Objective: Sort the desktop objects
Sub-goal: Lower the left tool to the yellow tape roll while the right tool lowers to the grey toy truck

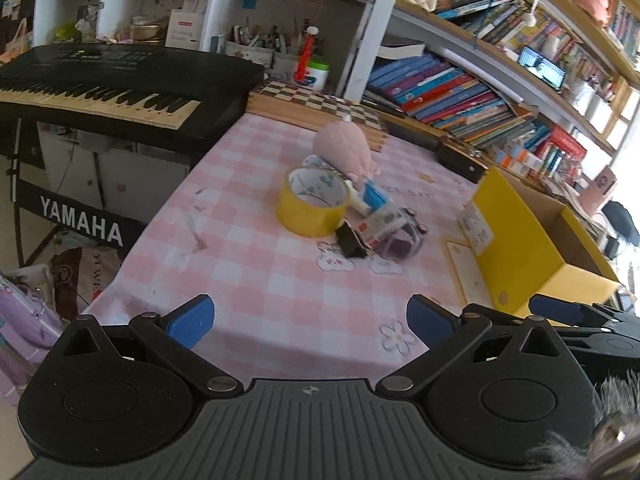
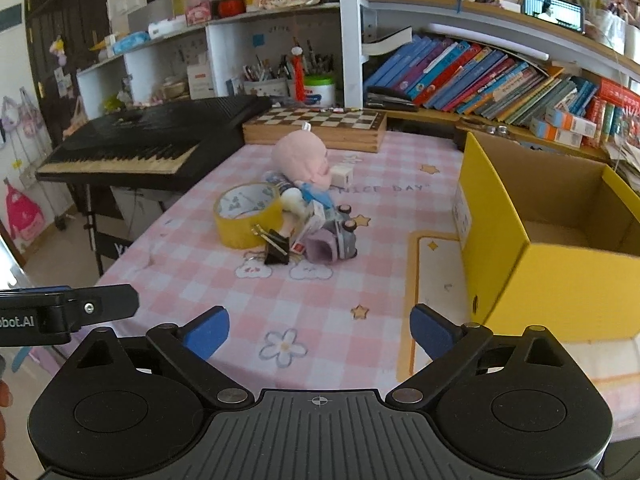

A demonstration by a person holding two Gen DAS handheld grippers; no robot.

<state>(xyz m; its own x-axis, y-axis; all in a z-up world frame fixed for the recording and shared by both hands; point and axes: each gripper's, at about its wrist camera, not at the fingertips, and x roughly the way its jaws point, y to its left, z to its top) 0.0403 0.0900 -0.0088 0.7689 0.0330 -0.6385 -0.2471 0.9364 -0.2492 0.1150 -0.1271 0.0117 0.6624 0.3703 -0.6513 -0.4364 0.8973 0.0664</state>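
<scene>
A pile of small objects lies mid-table on the pink checked cloth: a yellow tape roll (image 1: 313, 205) (image 2: 247, 216), a pink plush toy (image 1: 345, 148) (image 2: 302, 160), a black binder clip (image 1: 351, 239) (image 2: 275, 247), a purple toy car (image 2: 335, 238) and a white cube (image 2: 342, 175). An open yellow cardboard box (image 2: 544, 264) (image 1: 520, 240) stands at the right. My left gripper (image 1: 308, 320) is open and empty at the near table edge. My right gripper (image 2: 320, 332) is open and empty, beside the box.
A black Yamaha keyboard (image 1: 100, 80) stands left of the table. A wooden chessboard box (image 2: 316, 128) lies at the back. Bookshelves (image 2: 480, 76) fill the far right. The left gripper's body (image 2: 68, 312) shows at the left edge of the right wrist view.
</scene>
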